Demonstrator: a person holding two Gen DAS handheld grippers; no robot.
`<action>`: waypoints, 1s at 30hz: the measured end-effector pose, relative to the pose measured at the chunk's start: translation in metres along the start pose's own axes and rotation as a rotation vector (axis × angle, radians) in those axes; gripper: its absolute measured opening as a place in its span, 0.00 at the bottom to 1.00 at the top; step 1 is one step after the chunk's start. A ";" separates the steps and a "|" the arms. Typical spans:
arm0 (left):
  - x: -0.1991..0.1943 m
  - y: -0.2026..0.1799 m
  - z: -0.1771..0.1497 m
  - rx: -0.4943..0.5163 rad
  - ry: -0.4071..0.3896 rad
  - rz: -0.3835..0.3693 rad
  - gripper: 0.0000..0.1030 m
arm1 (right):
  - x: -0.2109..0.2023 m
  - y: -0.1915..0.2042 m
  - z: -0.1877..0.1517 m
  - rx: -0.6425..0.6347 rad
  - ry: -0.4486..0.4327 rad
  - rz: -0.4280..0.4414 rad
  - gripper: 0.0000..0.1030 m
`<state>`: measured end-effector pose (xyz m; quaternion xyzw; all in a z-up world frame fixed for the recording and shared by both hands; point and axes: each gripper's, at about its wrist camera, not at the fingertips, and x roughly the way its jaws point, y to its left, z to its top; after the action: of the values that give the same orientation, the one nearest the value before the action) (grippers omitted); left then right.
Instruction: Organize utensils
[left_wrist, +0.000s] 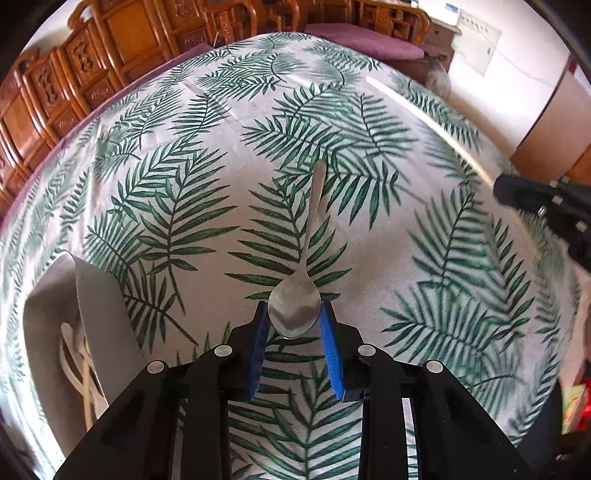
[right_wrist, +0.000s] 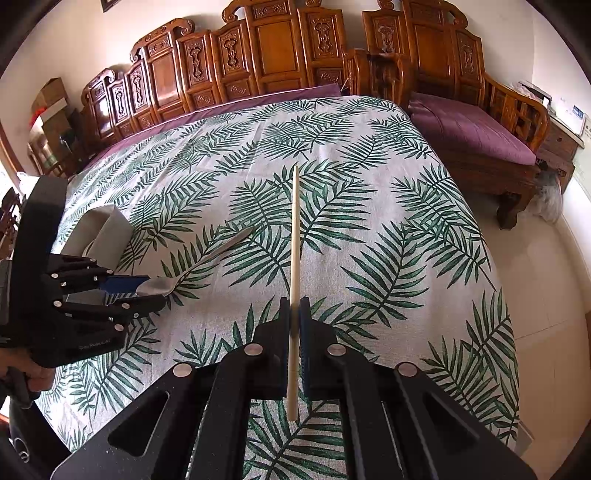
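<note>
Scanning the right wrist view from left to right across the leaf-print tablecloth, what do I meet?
Black left gripper → grey fabric utensil pouch behind it → silver metal spoon in its blue pads → pale wooden chopstick clamped in the right gripper → purple-cushioned wooden bench.

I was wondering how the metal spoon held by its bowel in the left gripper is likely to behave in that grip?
The spoon looks like polished metal, so it is probably stiff but slippery against the pads. The left gripper pinches only the rounded bowl, with the long handle sticking out unsupported, so it may pivot or slide if swung quickly. It seems slim, so likely light.
</note>
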<state>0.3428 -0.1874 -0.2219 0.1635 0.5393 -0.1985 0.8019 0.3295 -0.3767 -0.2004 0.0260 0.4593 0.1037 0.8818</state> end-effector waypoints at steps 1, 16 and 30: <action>0.004 -0.001 -0.001 0.008 0.013 0.011 0.26 | 0.000 0.000 0.000 0.000 0.000 -0.001 0.06; -0.006 0.018 0.010 -0.090 -0.029 -0.032 0.37 | 0.001 0.000 0.000 0.001 0.001 -0.002 0.06; 0.010 0.017 0.003 -0.114 -0.002 -0.051 0.14 | 0.001 -0.002 0.000 0.004 0.004 -0.004 0.06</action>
<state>0.3572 -0.1755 -0.2292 0.1038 0.5527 -0.1880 0.8052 0.3303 -0.3785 -0.2015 0.0265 0.4613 0.1010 0.8811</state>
